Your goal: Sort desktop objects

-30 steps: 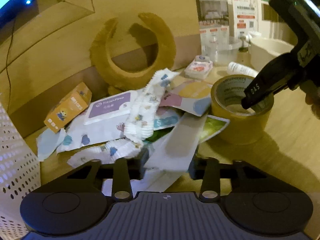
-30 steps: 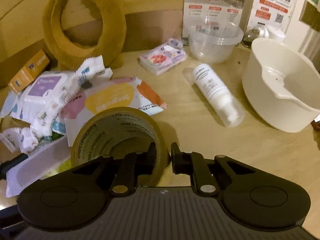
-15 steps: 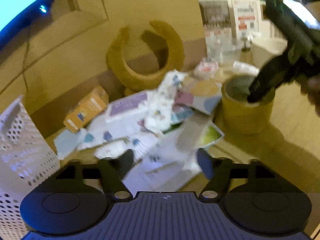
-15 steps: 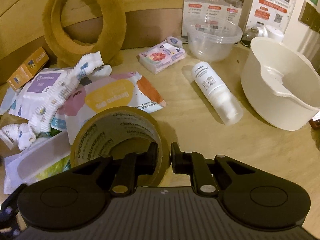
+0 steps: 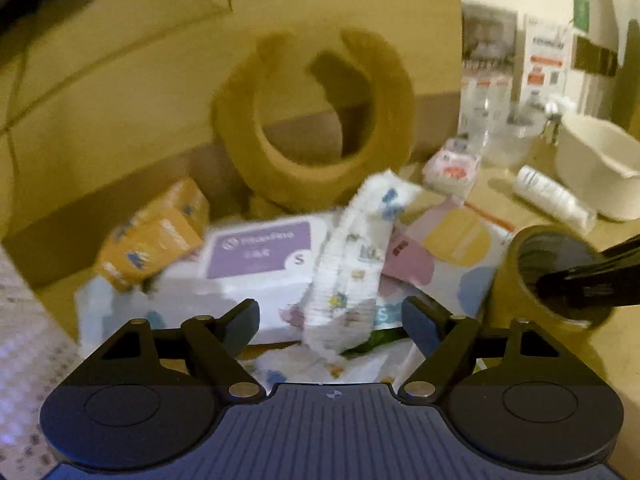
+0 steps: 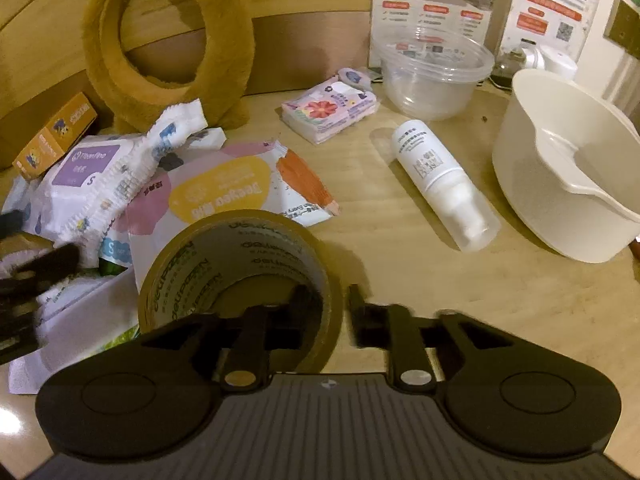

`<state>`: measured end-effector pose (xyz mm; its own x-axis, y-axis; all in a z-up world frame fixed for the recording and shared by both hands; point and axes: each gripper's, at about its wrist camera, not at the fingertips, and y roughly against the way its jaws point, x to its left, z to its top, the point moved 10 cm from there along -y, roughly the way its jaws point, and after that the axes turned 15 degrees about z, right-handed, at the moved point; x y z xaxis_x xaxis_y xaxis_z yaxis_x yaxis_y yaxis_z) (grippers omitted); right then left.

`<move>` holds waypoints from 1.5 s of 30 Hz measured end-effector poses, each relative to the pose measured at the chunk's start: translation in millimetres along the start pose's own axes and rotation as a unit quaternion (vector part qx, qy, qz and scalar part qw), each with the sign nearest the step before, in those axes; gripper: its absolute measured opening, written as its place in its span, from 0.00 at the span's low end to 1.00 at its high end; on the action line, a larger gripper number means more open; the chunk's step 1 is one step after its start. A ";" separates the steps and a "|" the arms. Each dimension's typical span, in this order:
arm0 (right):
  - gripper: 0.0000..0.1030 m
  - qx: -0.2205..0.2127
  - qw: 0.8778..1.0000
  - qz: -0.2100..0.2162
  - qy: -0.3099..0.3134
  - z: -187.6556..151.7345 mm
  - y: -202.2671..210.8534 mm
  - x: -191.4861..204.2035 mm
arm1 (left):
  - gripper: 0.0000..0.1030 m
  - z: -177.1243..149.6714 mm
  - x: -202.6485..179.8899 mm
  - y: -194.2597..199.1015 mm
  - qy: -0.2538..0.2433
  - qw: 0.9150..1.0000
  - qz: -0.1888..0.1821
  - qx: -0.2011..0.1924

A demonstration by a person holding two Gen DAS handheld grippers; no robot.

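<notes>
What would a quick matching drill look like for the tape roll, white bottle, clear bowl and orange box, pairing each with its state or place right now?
Things:
1. tape roll
2. white bottle
3. clear bowl
4. orange box

States or places:
A. lying on its side on the desk
B. at the far left, beside the plush ring
C. its wall pinched by the right tool
D. upright in front of the printed signs

Pairs: 1-C, 2-A, 3-D, 4-B
</notes>
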<state>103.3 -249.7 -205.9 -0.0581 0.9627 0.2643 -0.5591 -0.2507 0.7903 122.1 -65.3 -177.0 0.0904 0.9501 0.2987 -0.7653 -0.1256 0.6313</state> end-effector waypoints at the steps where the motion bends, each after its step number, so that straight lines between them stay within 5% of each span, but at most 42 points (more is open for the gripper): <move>1: 0.68 -0.009 1.000 -0.002 0.001 1.5 4.8 -1.4 | 0.84 -1.7 -1.9 -6.2 -0.003 1.000 0.000 0.007; 7: 0.74 -0.067 0.995 -0.035 0.071 12.4 38.4 -2.5 | 0.90 -17.4 -1.7 -31.2 0.009 0.999 -0.012 0.042; 11: 0.74 -0.089 0.990 -0.002 0.109 34.9 44.4 16.7 | 0.91 -18.3 0.8 -32.0 0.018 0.999 -0.018 0.044; 18: 0.84 -0.028 0.990 0.046 0.130 60.6 1.2 57.7 | 0.87 -24.9 16.1 -33.3 0.016 0.998 0.002 0.053; 28: 0.84 0.006 0.968 0.001 0.252 40.7 -28.2 99.3 | 0.86 -29.5 21.5 -35.9 0.002 0.999 0.015 0.039; 39: 0.93 0.031 0.963 0.024 0.266 41.7 -28.5 110.6 | 0.86 -33.9 24.0 -34.2 0.007 0.999 -0.008 0.041; 45: 0.93 0.056 0.976 0.019 0.208 43.7 -46.4 86.6 | 0.86 -33.3 25.4 -35.4 0.015 0.999 -0.015 0.046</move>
<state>160.3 -159.2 -195.5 -0.4211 0.9046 0.0662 -0.4580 -0.2751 0.8453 130.3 -27.3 -215.6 0.0917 0.9617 0.2585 -0.7012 -0.1219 0.7025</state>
